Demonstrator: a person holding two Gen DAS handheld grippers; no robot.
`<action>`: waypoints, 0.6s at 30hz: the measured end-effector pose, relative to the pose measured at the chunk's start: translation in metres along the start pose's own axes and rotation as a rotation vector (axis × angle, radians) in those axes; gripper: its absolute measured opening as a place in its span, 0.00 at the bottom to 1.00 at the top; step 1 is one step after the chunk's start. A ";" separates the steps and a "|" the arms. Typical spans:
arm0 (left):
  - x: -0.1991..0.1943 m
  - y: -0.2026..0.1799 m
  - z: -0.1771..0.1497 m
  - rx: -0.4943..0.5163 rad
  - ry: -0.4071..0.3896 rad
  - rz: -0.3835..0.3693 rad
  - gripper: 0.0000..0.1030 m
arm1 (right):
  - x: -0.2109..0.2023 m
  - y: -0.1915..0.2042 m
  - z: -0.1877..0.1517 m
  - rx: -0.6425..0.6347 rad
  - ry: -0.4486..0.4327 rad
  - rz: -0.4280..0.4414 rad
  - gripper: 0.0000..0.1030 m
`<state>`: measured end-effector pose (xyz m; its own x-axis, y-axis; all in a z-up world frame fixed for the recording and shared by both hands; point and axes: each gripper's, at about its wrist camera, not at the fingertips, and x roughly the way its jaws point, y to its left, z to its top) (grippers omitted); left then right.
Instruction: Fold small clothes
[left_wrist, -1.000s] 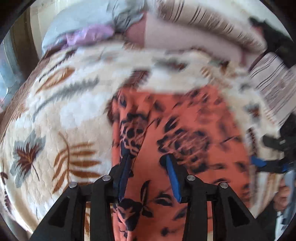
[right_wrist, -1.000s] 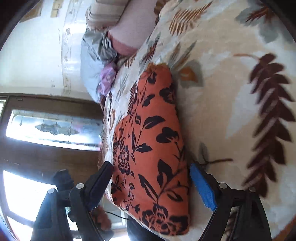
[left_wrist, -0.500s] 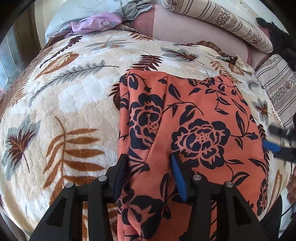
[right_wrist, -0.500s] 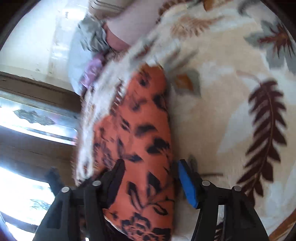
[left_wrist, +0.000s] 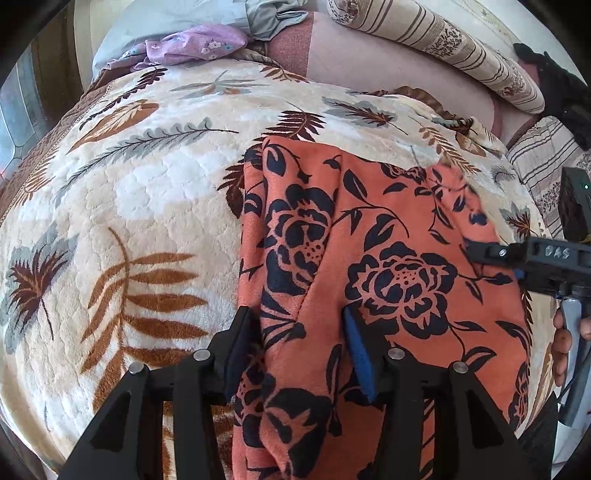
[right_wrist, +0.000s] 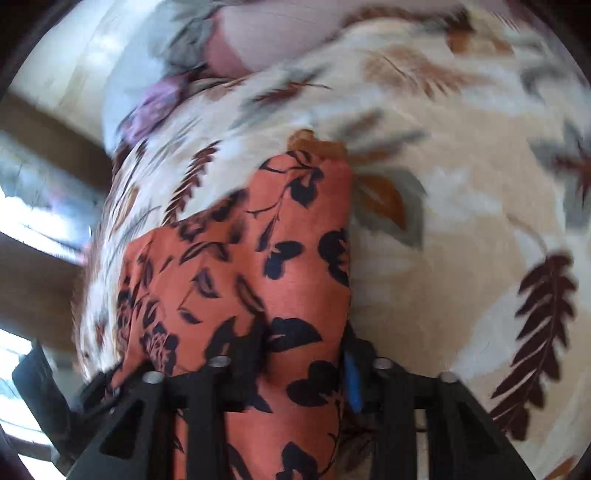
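Blur, crops and cover in the two wrist views

The right wrist view is smeared by motion: the leaf-print blanket (right_wrist: 461, 229), a purple cloth (right_wrist: 155, 107) and the window side at left lose their outlines. The orange floral garment (right_wrist: 258, 258) runs off the bottom edge there, draped over the right tool (right_wrist: 303, 365) so its left finger is mostly covered and the pads' contact cannot be read. In the left wrist view the garment's near end drops out of frame between the fingers of the left tool (left_wrist: 299, 350). At the right border only fingertips of a hand (left_wrist: 563, 343) show, and a dark object (left_wrist: 554, 85) at top right is too cropped to identify.
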<state>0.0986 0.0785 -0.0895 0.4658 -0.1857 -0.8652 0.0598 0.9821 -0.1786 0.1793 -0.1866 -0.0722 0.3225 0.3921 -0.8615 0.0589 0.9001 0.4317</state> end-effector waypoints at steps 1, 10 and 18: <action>0.000 0.001 0.000 -0.006 0.000 -0.006 0.51 | -0.006 -0.003 -0.001 0.050 -0.007 0.019 0.61; 0.001 0.002 -0.002 -0.016 -0.008 -0.019 0.52 | -0.013 -0.019 -0.050 0.075 0.066 0.074 0.73; -0.013 0.002 0.002 -0.060 0.015 -0.010 0.50 | -0.024 0.021 -0.059 -0.132 0.004 -0.070 0.35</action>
<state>0.0948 0.0827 -0.0775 0.4526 -0.1960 -0.8699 0.0108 0.9767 -0.2144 0.1172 -0.1663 -0.0580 0.3180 0.3277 -0.8896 -0.0439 0.9424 0.3315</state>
